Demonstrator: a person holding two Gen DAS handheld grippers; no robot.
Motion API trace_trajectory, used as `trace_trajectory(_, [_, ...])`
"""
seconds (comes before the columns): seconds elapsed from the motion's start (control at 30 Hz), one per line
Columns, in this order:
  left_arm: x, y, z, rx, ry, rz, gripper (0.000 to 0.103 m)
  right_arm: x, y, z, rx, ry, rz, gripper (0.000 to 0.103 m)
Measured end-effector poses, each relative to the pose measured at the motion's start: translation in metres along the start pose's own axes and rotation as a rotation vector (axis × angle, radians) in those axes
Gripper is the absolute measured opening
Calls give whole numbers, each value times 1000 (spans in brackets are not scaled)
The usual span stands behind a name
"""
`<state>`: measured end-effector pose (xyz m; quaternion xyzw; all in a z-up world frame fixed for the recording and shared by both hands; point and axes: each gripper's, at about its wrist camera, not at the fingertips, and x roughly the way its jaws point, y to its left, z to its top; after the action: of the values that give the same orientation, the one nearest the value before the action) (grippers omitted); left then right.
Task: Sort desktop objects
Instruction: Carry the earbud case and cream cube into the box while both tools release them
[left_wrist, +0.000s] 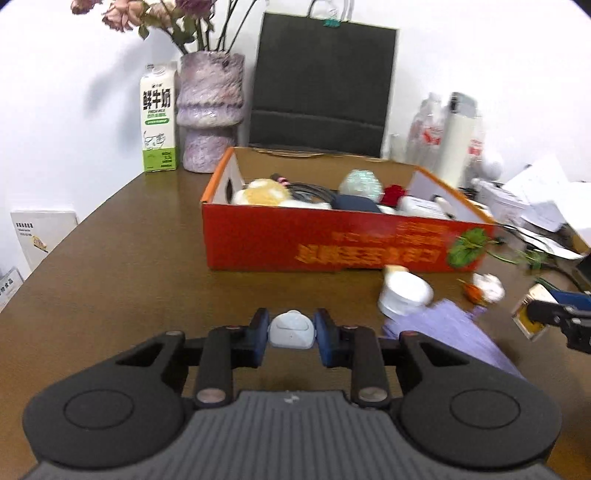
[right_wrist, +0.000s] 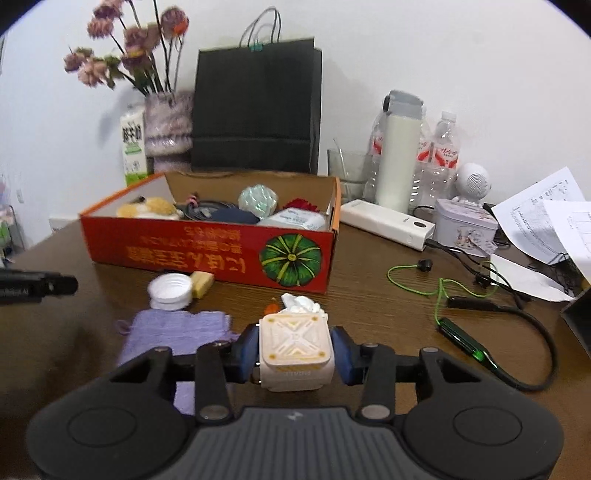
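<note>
My left gripper (left_wrist: 291, 326) is shut on a small white rounded case (left_wrist: 291, 329), held above the brown desk in front of the red cardboard box (left_wrist: 332, 242). My right gripper (right_wrist: 295, 343) is shut on a cream cube-shaped charger (right_wrist: 295, 349) with a yellow X pattern on top. The red box (right_wrist: 207, 251) holds a plush toy, cables, a faceted green ball and tissue packs. A white jar lid (right_wrist: 170, 290), a purple cloth (right_wrist: 173, 332), a yellow block (right_wrist: 202, 283) and crumpled tissue (right_wrist: 301, 303) lie on the desk before the box.
A milk carton (left_wrist: 158, 118), a purple vase with dried flowers (left_wrist: 210, 110) and a black paper bag (left_wrist: 321, 85) stand behind the box. At right are bottles (right_wrist: 439, 155), a white power bank (right_wrist: 388, 223), a tin (right_wrist: 465, 225), green cable (right_wrist: 436, 291) and papers (right_wrist: 546, 221).
</note>
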<state>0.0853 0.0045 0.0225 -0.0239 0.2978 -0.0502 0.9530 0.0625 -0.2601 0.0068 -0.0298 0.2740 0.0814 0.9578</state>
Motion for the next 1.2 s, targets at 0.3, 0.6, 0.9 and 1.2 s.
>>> trace_trajectory(0.3, [-88, -22, -40, -14, -3, -105, 27, -93, 34, -39, 41, -31, 89, 41])
trace_trajectory(0.6, [-146, -27, -75, -14, -23, -123, 27, -139, 65, -77, 24, -1, 139, 41])
trace_trajectory(0.9, [-147, -25, -65, -2, -49, -118, 27, -142, 64, -67, 55, -21, 168, 41])
trace_trajectory(1.2, [-87, -7, 36, -39, -151, -75, 27, -84, 45, 21, 37, -118, 198, 41])
